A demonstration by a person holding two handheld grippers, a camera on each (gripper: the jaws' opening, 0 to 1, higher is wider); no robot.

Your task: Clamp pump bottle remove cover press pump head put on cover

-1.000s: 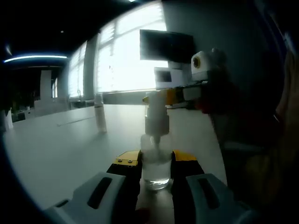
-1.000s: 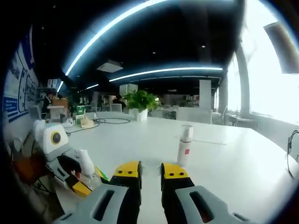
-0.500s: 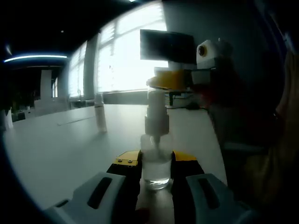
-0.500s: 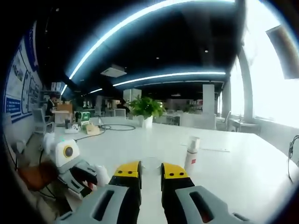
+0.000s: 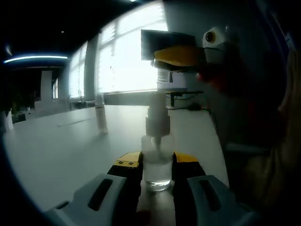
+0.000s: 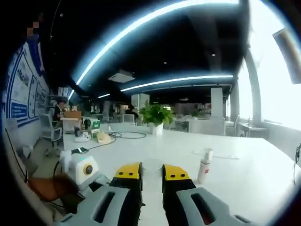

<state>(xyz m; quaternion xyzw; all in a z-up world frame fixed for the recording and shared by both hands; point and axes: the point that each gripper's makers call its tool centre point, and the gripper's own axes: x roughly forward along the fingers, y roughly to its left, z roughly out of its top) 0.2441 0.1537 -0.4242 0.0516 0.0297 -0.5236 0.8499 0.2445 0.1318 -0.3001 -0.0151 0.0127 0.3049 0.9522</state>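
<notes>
bright windows and a dark wall screen (image 5: 167,46) behind a long white table (image 5: 61,150), upper half of the left gripper view. at bottom centre, left gripper (image 5: 157,162) closed on the clear base of a pump bottle (image 5: 157,162), upright, white pump head (image 5: 157,120) bare above the yellow-tipped jaws. directly over the pump head, near the top of the frame, right gripper (image 5: 176,56) reaching in from the right, yellow jaw tips clamped on a clear cover (image 5: 165,77) held apart from the bottle. a second white bottle (image 5: 100,114) standing well apart on the table at left.

open-plan office under curved ceiling lights in the right gripper view, with a potted plant (image 6: 156,115) at centre and blue posters (image 6: 21,94) on the wall at far left. right gripper (image 6: 151,174) at bottom centre, jaws close together with a pale clear cover (image 6: 151,165) showing in the gap between the tips. left gripper (image 6: 96,179) at lower left, jaw state hard to tell from here. small white spray bottle (image 6: 205,165) upright on the table at right of centre.
</notes>
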